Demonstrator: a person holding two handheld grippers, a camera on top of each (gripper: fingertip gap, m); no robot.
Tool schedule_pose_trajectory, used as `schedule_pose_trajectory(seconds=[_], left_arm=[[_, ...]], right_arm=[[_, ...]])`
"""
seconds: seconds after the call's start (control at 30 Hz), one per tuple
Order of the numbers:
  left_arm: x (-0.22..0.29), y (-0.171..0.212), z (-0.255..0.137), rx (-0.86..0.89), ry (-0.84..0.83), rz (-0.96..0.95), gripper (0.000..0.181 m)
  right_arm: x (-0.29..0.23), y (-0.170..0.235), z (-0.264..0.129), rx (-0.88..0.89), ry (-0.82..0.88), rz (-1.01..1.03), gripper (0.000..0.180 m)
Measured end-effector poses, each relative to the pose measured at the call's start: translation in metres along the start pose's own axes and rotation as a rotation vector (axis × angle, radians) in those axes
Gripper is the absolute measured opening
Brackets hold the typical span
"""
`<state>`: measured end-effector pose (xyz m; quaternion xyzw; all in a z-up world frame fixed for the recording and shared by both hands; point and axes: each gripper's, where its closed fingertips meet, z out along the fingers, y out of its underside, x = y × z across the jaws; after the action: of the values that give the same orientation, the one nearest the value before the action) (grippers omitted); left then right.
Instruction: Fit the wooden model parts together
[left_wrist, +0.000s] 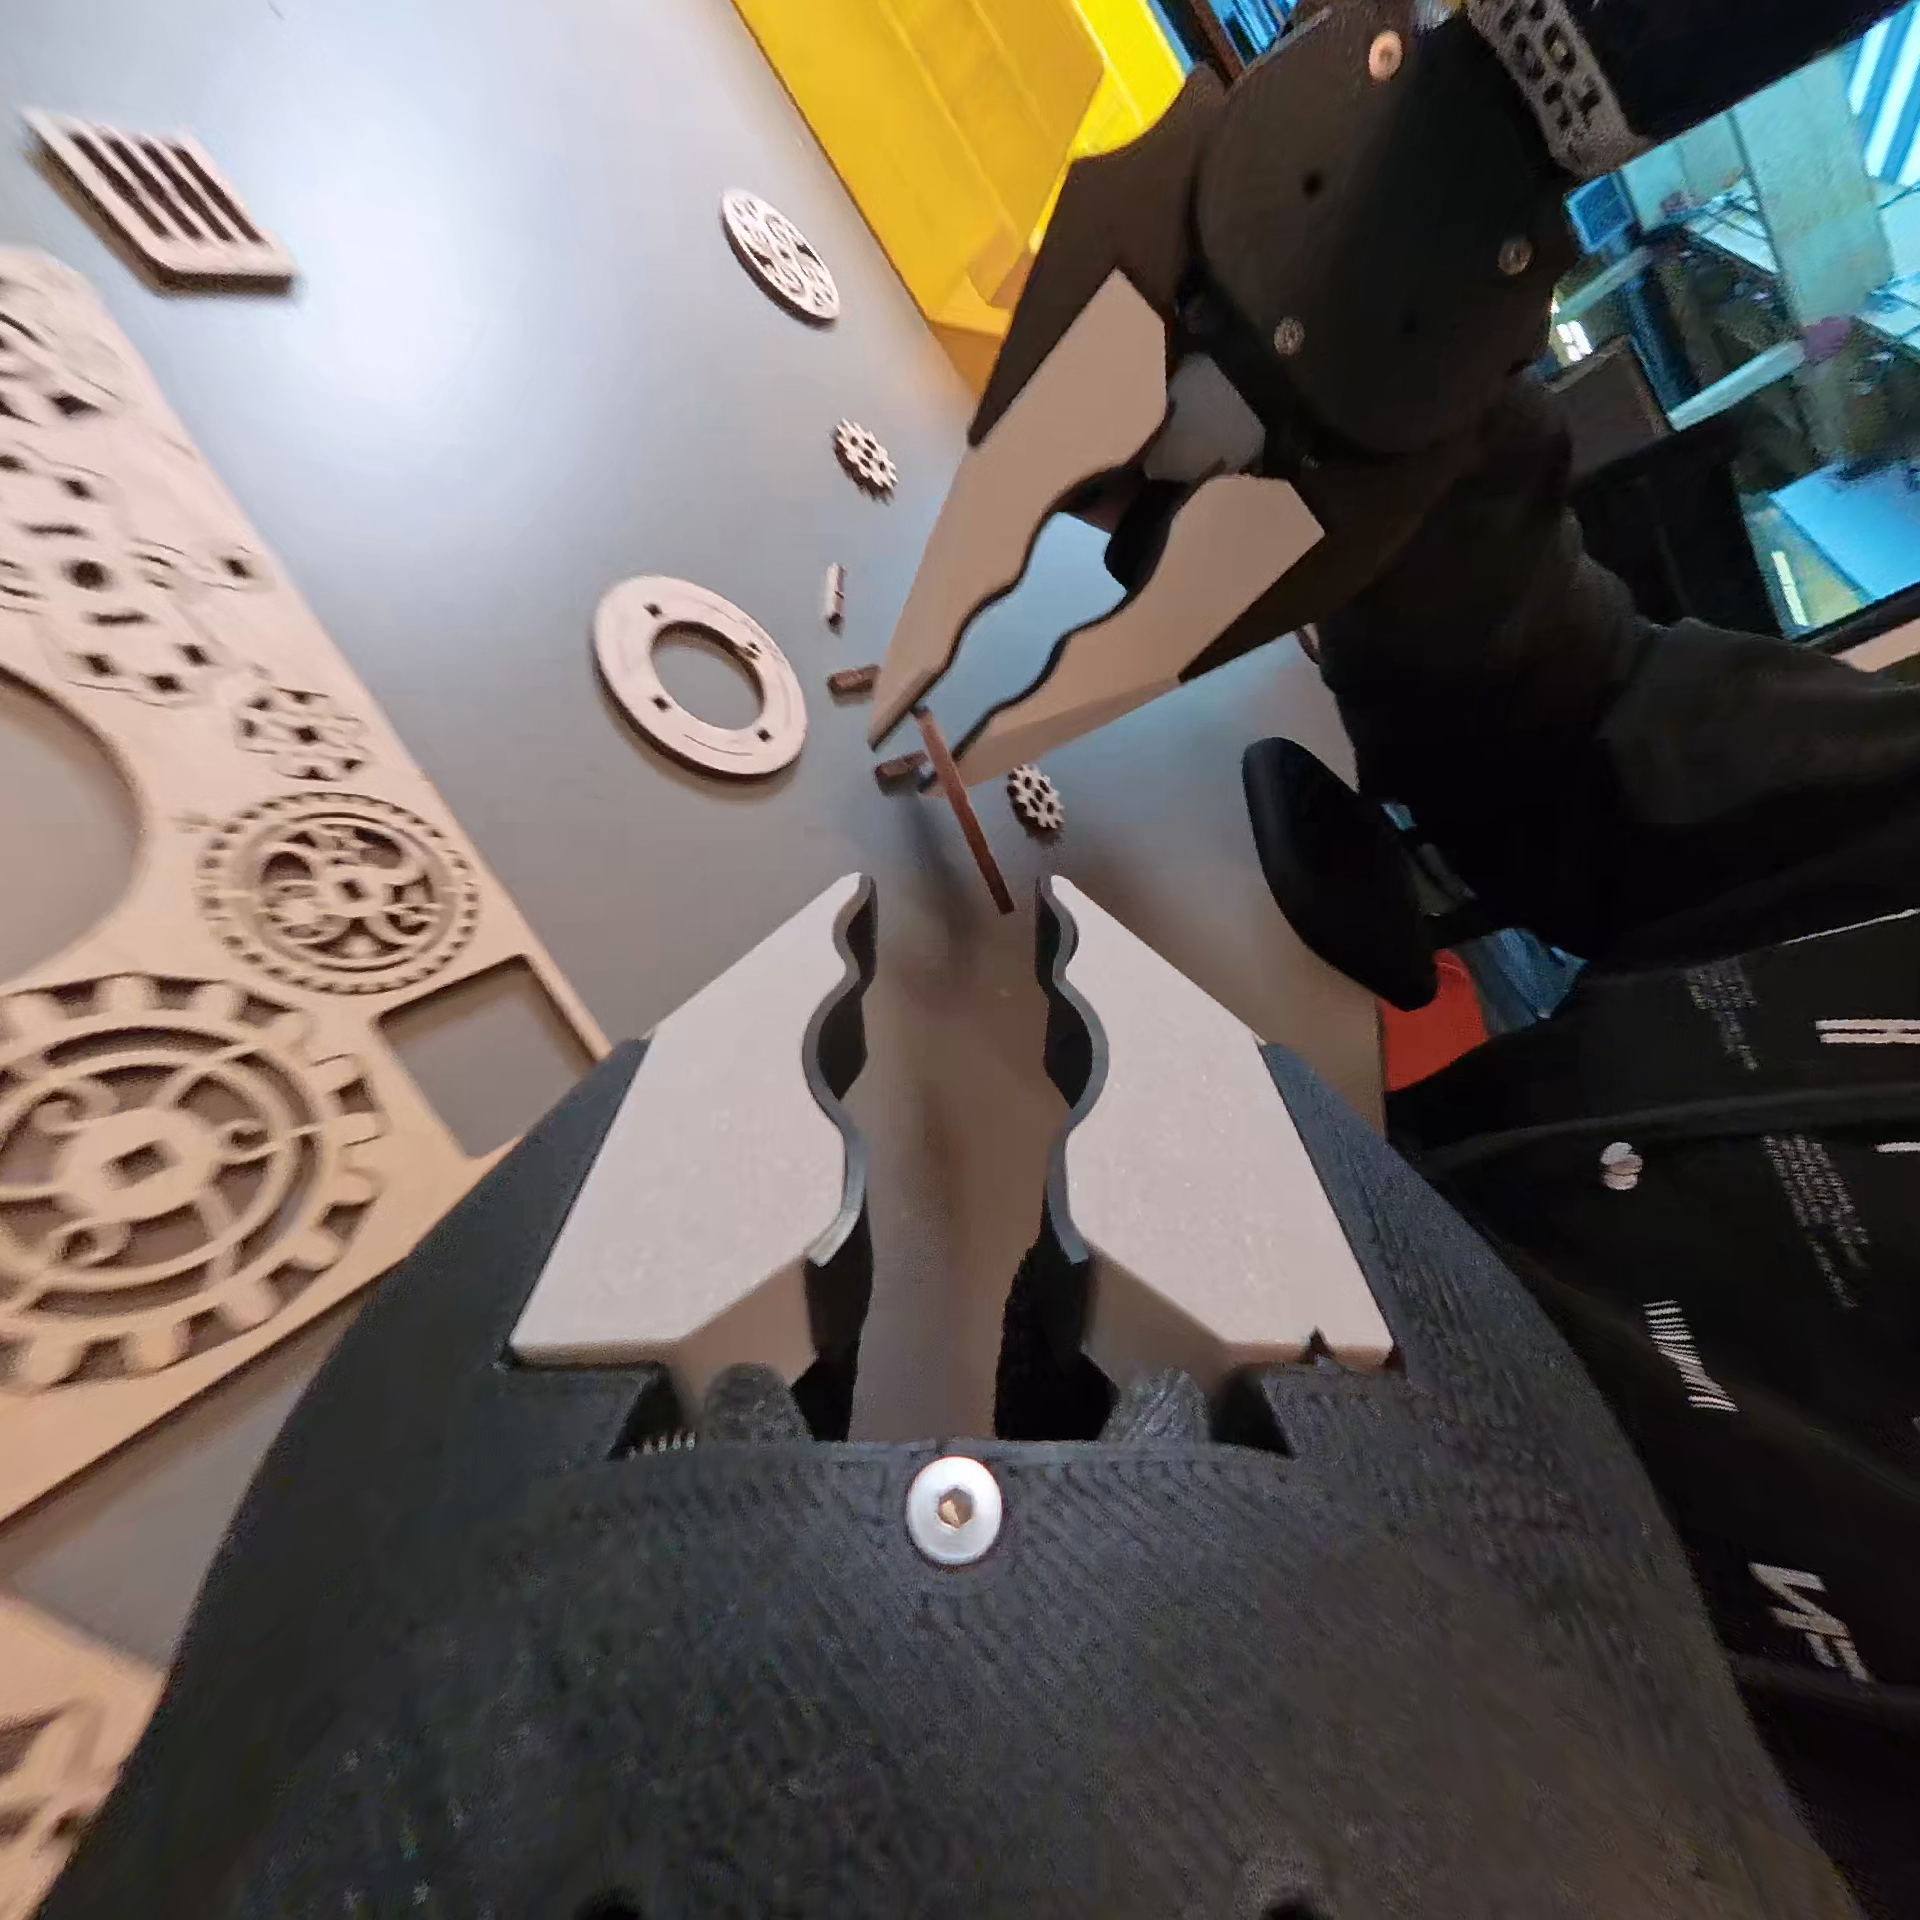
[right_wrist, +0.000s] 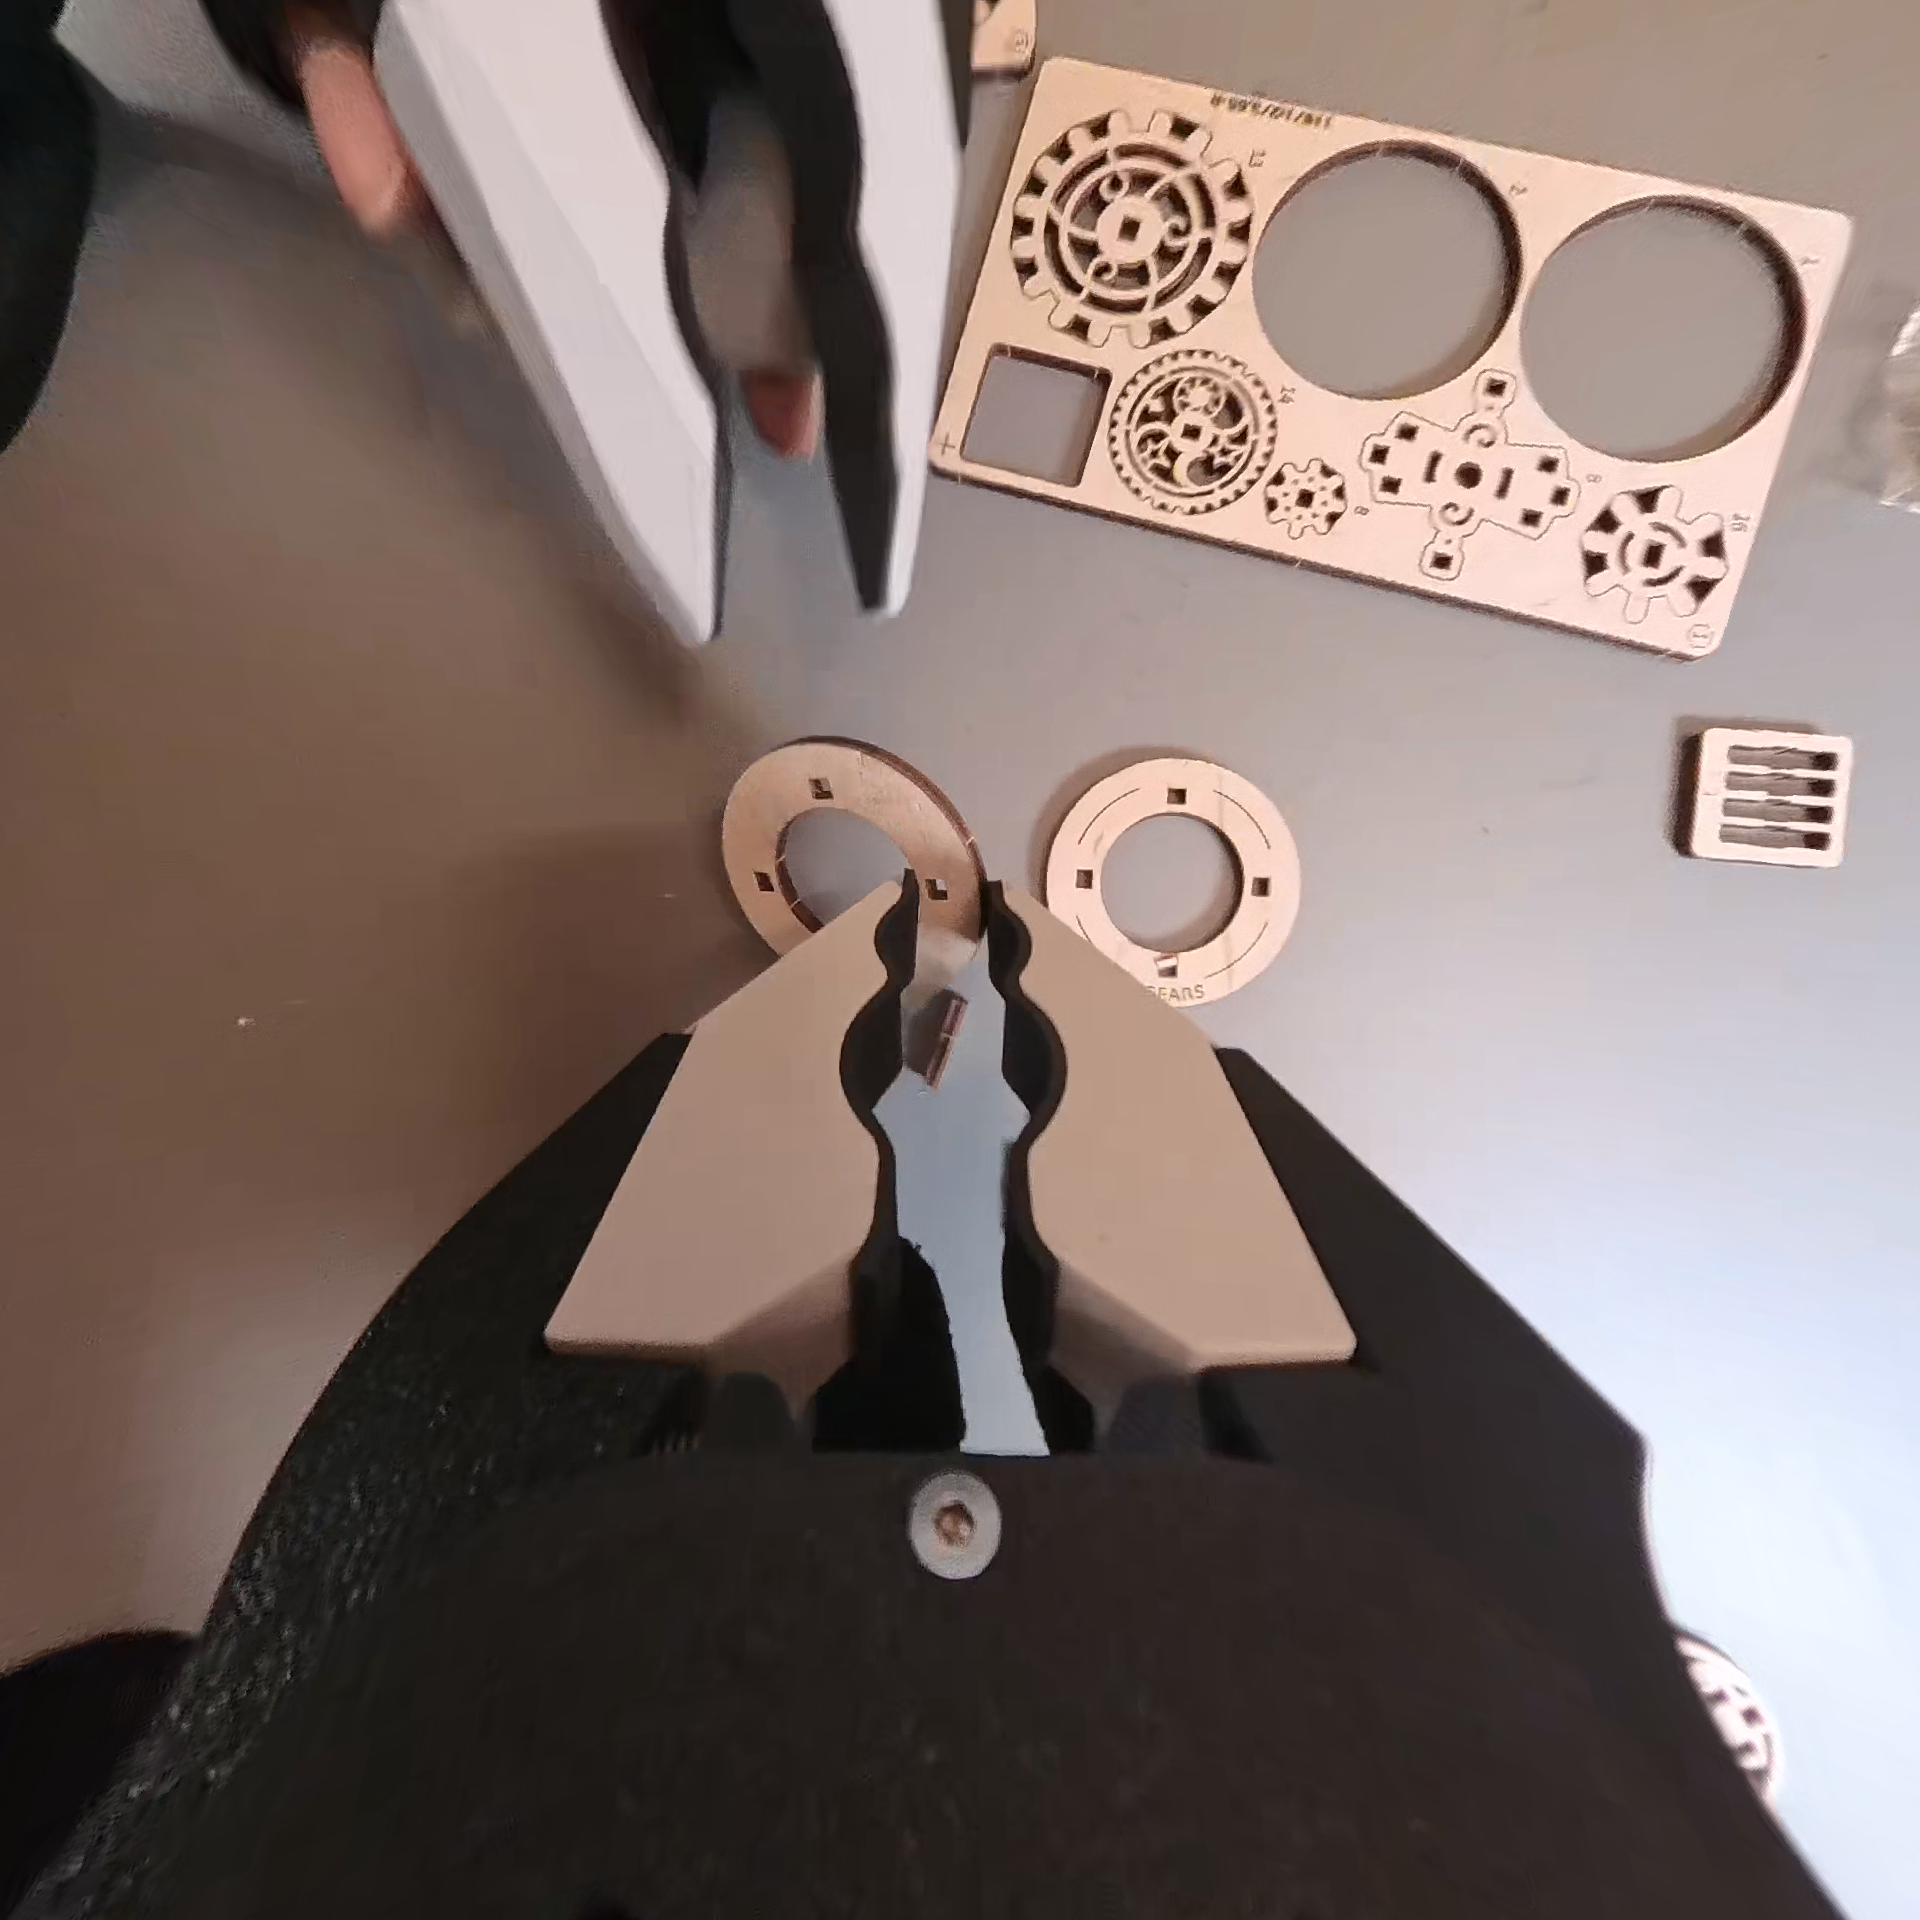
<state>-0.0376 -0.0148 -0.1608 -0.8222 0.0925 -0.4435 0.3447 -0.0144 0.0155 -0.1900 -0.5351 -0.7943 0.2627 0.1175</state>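
My right gripper (right_wrist: 951, 894) is shut on the rim of a flat wooden ring (right_wrist: 831, 795) with small square holes, held above the grey table. In the left wrist view that ring (left_wrist: 966, 821) shows edge-on, hanging from the right gripper's (left_wrist: 920, 732) tips. My left gripper (left_wrist: 956, 894) is open and empty, its tips just short of the ring's lower edge. It shows blurred at the top of the right wrist view (right_wrist: 800, 613). A second wooden ring (right_wrist: 1172, 883) (left_wrist: 698, 675) lies flat on the table. A small wooden peg (right_wrist: 935, 1039) lies under the right gripper.
A laser-cut sheet of gears (right_wrist: 1392, 353) (left_wrist: 208, 831) lies flat beside a slotted grille piece (right_wrist: 1766, 795) (left_wrist: 166, 197). Two small gears (left_wrist: 864, 457) (left_wrist: 1034, 797), short pegs (left_wrist: 852, 681) and a patterned disc (left_wrist: 779, 255) lie loose. A yellow bin (left_wrist: 966, 135) stands behind. One gripper's finger ends stand about 5 centimetres off the other's. The small wooden peg (right_wrist: 935, 1039) is about 4 centimetres from my right fingertips. It turns up in the left wrist view (left_wrist: 911, 767) as well.
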Motion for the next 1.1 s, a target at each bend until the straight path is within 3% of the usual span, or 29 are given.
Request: schedule_pose_trajectory(seconds=[0.03,0.13,0.2,0.37,0.53,0.7,0.8,1.1], left_arm=[[-0.004,-0.002,-0.005,0.012,-0.015,0.013,0.029],[-0.017,-0.002,-0.011,0.027,-0.046,-0.006,0.028],[-0.024,0.006,-0.009,0.000,-0.063,-0.025,0.028],[-0.026,0.017,-0.003,-0.097,-0.147,0.086,0.025],[-0.023,0.036,0.006,-0.273,-0.251,0.272,0.037],[-0.020,0.042,0.018,-0.330,-0.296,0.455,0.054],[-0.018,0.042,0.024,-0.340,-0.307,0.492,0.051],[0.014,0.063,0.019,-0.415,-0.111,0.404,0.039]], right_arm=[[-0.003,0.001,0.002,-0.030,-0.016,-0.010,0.011],[-0.011,-0.003,0.016,-0.121,-0.030,-0.068,0.011],[-0.006,-0.008,0.024,-0.164,0.025,-0.103,0.021],[0.031,-0.009,-0.008,-0.135,0.147,-0.089,0.034],[0.046,0.015,-0.003,-0.190,0.129,-0.092,0.068],[0.047,0.016,0.014,-0.209,0.106,-0.088,0.063],[0.047,0.013,0.016,-0.192,0.079,-0.071,0.051],[0.009,0.001,-0.002,-0.089,0.013,-0.065,0.051]])
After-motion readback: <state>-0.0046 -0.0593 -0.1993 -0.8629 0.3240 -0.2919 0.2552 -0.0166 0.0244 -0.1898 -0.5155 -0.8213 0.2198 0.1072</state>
